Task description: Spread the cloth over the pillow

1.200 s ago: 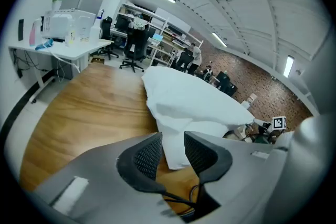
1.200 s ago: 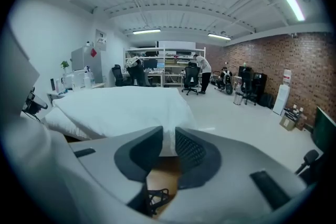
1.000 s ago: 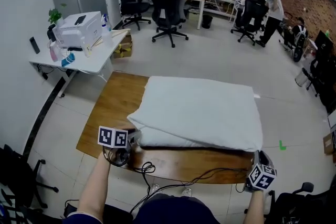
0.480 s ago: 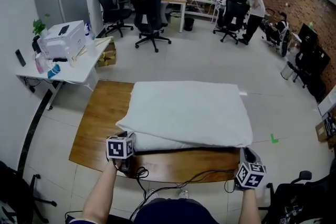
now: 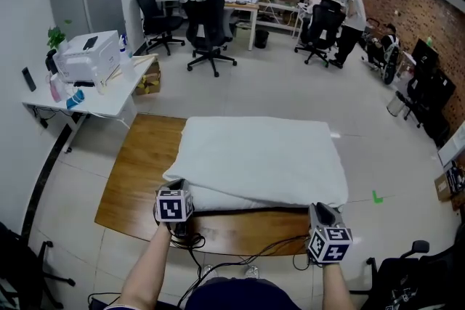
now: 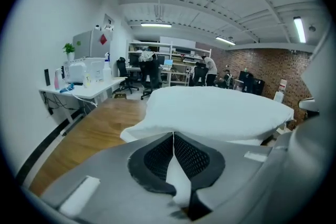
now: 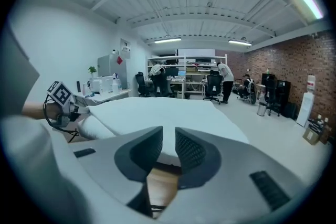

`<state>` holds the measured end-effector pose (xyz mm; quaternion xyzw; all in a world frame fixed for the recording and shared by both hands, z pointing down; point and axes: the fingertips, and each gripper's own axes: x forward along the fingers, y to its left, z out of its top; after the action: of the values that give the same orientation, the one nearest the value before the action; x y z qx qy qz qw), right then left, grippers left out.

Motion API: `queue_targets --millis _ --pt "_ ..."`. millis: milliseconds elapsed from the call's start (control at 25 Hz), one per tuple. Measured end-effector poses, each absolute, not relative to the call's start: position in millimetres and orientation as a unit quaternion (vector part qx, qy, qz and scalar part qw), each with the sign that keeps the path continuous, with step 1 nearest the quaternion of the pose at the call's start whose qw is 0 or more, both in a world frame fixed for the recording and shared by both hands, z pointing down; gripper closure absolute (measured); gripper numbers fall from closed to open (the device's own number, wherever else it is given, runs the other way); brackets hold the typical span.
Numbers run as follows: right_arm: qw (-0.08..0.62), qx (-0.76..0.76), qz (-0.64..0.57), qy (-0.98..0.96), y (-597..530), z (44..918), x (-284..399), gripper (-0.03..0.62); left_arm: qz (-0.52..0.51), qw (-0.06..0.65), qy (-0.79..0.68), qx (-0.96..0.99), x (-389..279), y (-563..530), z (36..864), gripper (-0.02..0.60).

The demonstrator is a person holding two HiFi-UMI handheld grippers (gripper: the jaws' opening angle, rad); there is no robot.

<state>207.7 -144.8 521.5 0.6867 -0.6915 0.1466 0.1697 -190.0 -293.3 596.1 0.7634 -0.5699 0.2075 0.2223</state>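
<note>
Cloth (image 5: 261,156) at the table's (image 5: 142,156) near left corner: your left gripper (image 6: 172,139) just clamped onto it, right gripper (image 7: 168,135) jaws apart, empty

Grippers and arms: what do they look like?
Left gripper and right gripper: grey bodies, black mesh-textured pads, each with a cube of black-and-white square markers; black cables trail behind. Forearms bare, dark top below. The left's jaws have just been closing, white cloth between them.
</note>
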Motion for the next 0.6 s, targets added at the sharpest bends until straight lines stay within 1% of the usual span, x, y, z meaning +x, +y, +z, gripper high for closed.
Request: queue_targets --millis 320,600 --pt "0.2 0.602 0.157 -0.757 -167.7 547.9 124.5 0.505 0.167 0.212 -0.557 0.785 -201.7 -271.0 564.2 0.565" --pt "0.227 0.531 0.156 -0.802 -184.2 567.0 54.8 0.505 0.156 0.212 -0.542 0.798 -213.4 -247.7 539.9 0.566"
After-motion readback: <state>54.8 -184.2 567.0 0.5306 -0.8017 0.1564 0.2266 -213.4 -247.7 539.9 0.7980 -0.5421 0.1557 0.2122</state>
